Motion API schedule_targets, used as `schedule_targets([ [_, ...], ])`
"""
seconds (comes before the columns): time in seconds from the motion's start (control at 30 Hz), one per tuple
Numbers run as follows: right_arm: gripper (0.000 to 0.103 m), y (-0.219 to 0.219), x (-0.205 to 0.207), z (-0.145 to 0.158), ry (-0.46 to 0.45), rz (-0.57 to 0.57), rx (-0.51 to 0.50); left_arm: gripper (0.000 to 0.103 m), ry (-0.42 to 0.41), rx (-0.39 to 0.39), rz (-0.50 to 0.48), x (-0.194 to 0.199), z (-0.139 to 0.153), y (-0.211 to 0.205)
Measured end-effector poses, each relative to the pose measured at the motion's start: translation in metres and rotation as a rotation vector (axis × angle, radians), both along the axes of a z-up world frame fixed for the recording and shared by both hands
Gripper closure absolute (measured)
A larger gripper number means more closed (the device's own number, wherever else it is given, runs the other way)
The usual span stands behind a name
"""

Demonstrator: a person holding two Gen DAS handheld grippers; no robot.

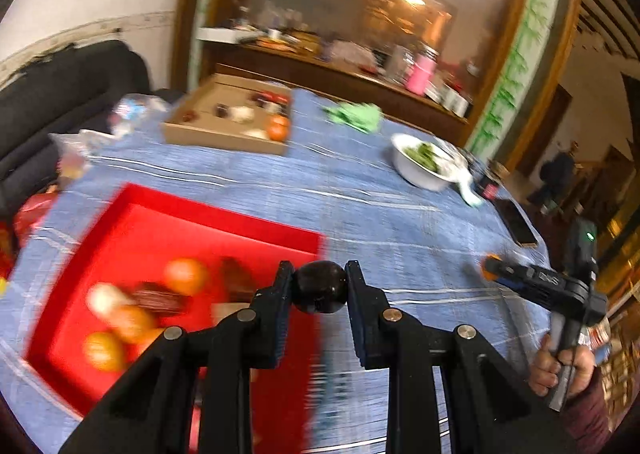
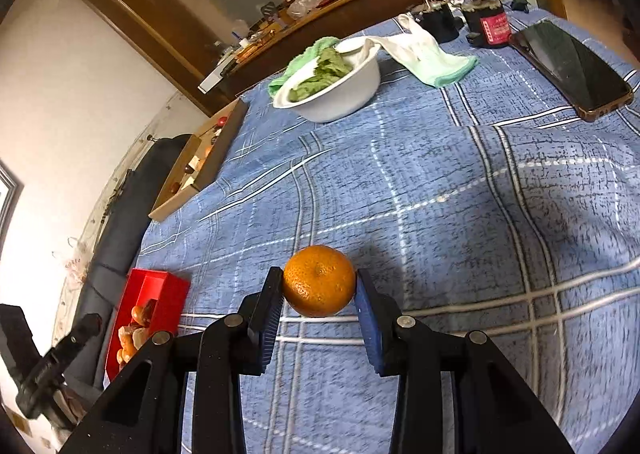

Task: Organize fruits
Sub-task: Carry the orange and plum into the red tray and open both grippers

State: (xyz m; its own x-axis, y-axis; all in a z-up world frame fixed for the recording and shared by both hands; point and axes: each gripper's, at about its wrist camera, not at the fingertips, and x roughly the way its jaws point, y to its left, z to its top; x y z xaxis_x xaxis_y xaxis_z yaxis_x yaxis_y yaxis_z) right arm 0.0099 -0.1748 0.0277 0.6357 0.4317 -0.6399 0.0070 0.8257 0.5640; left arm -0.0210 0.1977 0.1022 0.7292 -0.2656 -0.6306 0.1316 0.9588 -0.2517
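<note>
Red tray (image 1: 224, 214) at 8 o'clock on the surface (image 1: 360, 206), four oranges inside, blurred. Right gripper (image 2: 319, 290) jaws clamp one dimpled orange (image 2: 319, 281). Left gripper (image 1: 320, 288) jaws clamp one dark glossy round fruit (image 1: 320, 286).

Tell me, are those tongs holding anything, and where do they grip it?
Left tongs pinch a dark round fruit by its sides. Right tongs pinch an orange by its sides.
</note>
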Motion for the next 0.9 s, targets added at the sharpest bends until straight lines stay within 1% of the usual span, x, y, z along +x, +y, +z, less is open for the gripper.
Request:
schedule_targets([
  [0.13, 0.064, 0.036, -0.012, 0.019, -0.021, 0.053, -0.024, 0.078, -0.011, 0.026, 0.07, 0.002, 0.005, 0.046],
  [0.2, 0.064, 0.066, -0.015, 0.033, -0.041, 0.107, -0.058, 0.078, 0.0, 0.038, 0.094, 0.007, 0.002, 0.066],
  [0.23, 0.064, 0.088, -0.016, 0.042, -0.056, 0.151, -0.076, 0.078, 0.005, 0.043, 0.1, 0.01, 0.001, 0.073],
  [0.3, 0.064, 0.119, -0.016, 0.05, -0.068, 0.211, -0.095, 0.078, 0.023, 0.052, 0.112, 0.018, -0.006, 0.087],
  [0.33, 0.064, 0.144, -0.016, 0.054, -0.073, 0.255, -0.115, 0.078, 0.035, 0.048, 0.11, 0.021, -0.009, 0.092],
  [0.43, 0.064, 0.195, -0.013, 0.055, -0.075, 0.34, -0.155, 0.078, 0.066, 0.025, 0.116, 0.031, -0.022, 0.106],
  [0.5, 0.063, 0.223, -0.01, 0.052, -0.076, 0.376, -0.197, 0.078, 0.09, 0.008, 0.123, 0.04, -0.03, 0.116],
  [0.67, 0.063, 0.266, 0.0, 0.039, -0.054, 0.415, -0.259, 0.078, 0.14, -0.019, 0.135, 0.059, -0.045, 0.133],
  [0.73, 0.063, 0.275, 0.005, 0.034, -0.048, 0.415, -0.287, 0.078, 0.148, -0.028, 0.136, 0.063, -0.048, 0.132],
  [0.8, 0.063, 0.285, 0.008, 0.032, -0.05, 0.416, -0.317, 0.075, 0.15, -0.035, 0.138, 0.066, -0.049, 0.135],
  [0.83, 0.063, 0.29, 0.008, 0.031, -0.057, 0.415, -0.334, 0.07, 0.15, -0.038, 0.137, 0.066, -0.049, 0.134],
  [0.87, 0.063, 0.292, 0.008, 0.031, -0.064, 0.414, -0.35, 0.058, 0.148, -0.041, 0.137, 0.066, -0.049, 0.134],
  [0.9, 0.062, 0.295, 0.008, 0.031, -0.07, 0.415, -0.368, 0.051, 0.143, -0.04, 0.14, 0.066, -0.048, 0.134],
])
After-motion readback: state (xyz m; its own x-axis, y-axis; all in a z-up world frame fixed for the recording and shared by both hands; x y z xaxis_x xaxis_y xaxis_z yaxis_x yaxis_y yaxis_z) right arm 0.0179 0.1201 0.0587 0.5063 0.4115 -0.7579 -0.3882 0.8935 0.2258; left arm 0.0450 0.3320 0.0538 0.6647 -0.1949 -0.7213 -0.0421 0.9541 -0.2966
